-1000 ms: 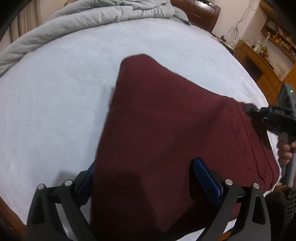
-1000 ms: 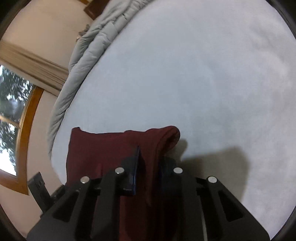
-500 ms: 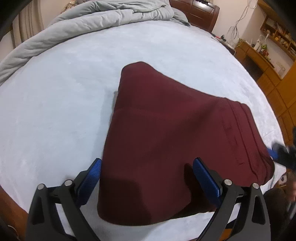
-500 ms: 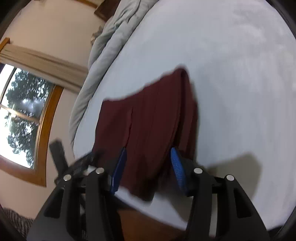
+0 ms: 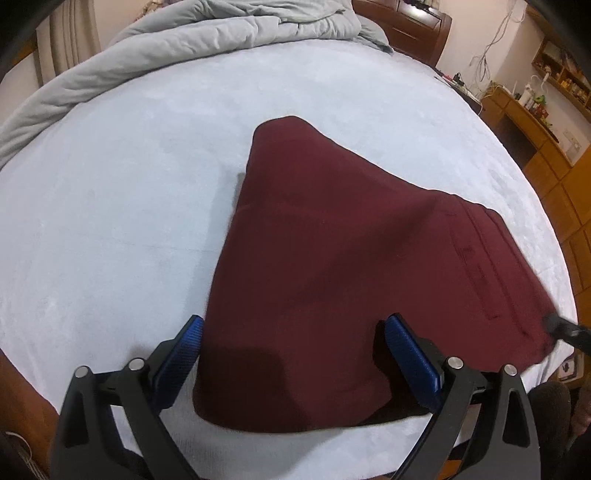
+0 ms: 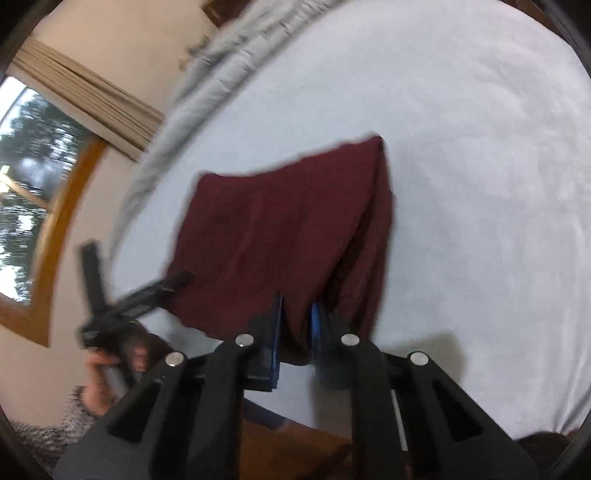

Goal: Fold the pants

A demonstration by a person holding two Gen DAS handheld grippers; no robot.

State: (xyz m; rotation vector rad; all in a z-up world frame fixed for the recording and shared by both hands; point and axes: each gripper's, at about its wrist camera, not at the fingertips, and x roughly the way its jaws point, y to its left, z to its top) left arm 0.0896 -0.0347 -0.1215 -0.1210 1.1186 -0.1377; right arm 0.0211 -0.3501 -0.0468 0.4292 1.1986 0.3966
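Note:
Dark red pants [image 5: 332, 266] lie folded on the pale blue bed sheet [image 5: 110, 184], near its front edge. My left gripper [image 5: 291, 354] is open, its blue pads spread wide above the near end of the pants. In the right wrist view the pants [image 6: 280, 221] lie ahead, and my right gripper [image 6: 295, 328] is shut on their near edge, with cloth pinched between the blue pads. The left gripper [image 6: 122, 295] shows at the left of that view, held by a hand.
A grey duvet [image 5: 184, 37] is bunched along the far side of the bed. A wooden headboard [image 5: 417, 22] and wooden shelves [image 5: 546, 110] stand at the right. A window with a curtain [image 6: 74, 92] is to the left in the right wrist view.
My right gripper opened and let go of the pants, then closed again on their near edge. My left gripper stayed open and drew back a little from the pants.

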